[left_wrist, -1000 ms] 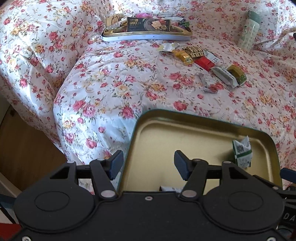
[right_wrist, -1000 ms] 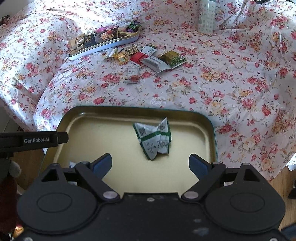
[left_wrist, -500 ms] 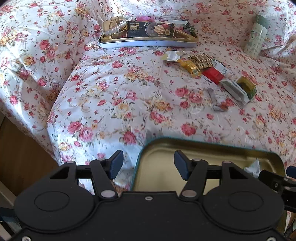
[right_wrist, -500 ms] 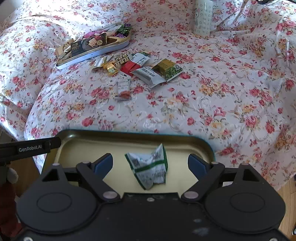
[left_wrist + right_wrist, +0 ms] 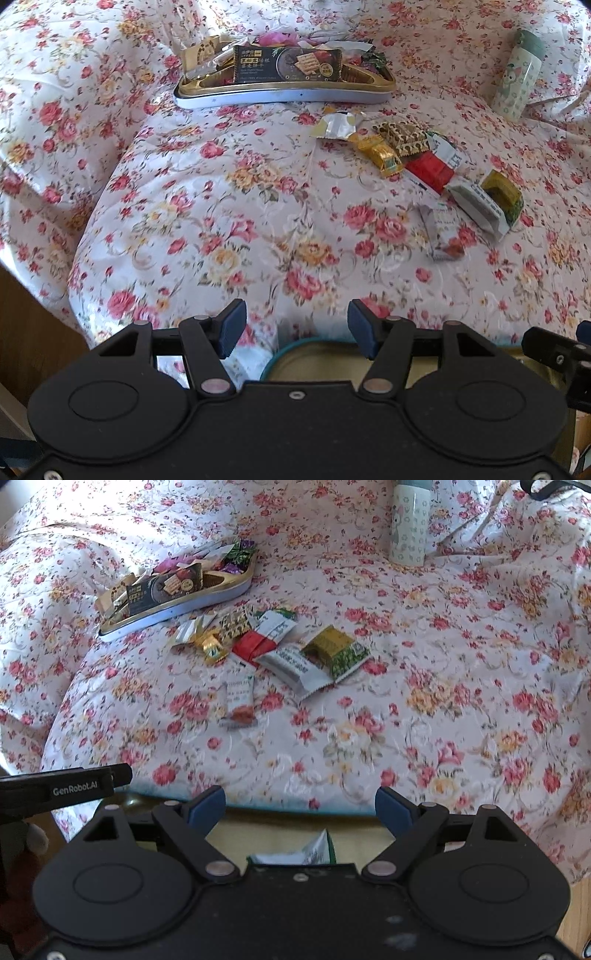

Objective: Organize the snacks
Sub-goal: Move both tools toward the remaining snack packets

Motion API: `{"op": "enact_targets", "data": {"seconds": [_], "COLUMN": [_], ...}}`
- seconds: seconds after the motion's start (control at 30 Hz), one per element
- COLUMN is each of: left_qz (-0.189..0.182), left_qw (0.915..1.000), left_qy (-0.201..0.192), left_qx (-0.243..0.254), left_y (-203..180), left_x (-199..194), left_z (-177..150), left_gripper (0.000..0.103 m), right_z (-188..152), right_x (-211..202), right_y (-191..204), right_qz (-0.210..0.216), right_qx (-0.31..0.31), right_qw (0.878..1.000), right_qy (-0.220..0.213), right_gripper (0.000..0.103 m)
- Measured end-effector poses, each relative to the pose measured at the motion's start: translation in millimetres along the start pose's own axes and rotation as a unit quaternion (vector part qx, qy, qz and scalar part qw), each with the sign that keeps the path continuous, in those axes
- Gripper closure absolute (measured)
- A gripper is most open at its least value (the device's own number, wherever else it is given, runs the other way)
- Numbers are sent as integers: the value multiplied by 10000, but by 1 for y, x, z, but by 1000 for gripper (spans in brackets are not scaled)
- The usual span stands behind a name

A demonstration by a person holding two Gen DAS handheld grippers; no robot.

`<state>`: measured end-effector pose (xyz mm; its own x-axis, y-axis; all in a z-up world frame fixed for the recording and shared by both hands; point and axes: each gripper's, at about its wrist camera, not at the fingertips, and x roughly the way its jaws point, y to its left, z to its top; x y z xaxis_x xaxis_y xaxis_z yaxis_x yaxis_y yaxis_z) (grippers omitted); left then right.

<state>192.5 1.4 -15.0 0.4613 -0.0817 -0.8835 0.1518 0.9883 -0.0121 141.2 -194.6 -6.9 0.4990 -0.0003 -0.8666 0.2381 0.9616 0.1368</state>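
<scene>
Several loose snack packets (image 5: 436,170) lie on the flowered bed cover, also in the right wrist view (image 5: 280,653). A far tin tray (image 5: 280,96) holds several snacks; it also shows in the right wrist view (image 5: 177,609). A near gold tin tray with a teal rim (image 5: 295,350) sits at the bed's front edge, mostly under my grippers (image 5: 295,812). A green-and-white packet (image 5: 310,853) lies in it. My left gripper (image 5: 293,328) is open and empty. My right gripper (image 5: 300,808) is open and empty above the near tray.
A pale patterned bottle (image 5: 519,81) stands at the back right, seen also in the right wrist view (image 5: 410,520). The bed drops off to a wooden floor (image 5: 33,332) at the left. The left gripper's body (image 5: 62,786) shows at the right view's left edge.
Both grippers have tilted up and moved forward over the bed. The near tray has slid down to the bottom of both views, and the loose snacks appear closer.
</scene>
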Motion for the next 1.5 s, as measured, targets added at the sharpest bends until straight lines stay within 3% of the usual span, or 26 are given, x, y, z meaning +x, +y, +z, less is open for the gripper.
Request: {"op": "enact_targets", "data": {"seconds": [0.97,1.5], "left_qz": [182,156], "left_qw": [9997,9998], "left_qy": [163,97], "left_qx": [101,109], "left_y": [-13,-17], "left_x": [52,63], "left_z": [40,49], "left_gripper": [38,33], "right_z": [44,51], "right_x": [51,72], "right_y": [-16,-18], "right_qz": [-142,-194], "right_qx": [169,129], "right_qw": [9998,9997], "right_qy": [-22,2], "right_gripper": [11,12]}}
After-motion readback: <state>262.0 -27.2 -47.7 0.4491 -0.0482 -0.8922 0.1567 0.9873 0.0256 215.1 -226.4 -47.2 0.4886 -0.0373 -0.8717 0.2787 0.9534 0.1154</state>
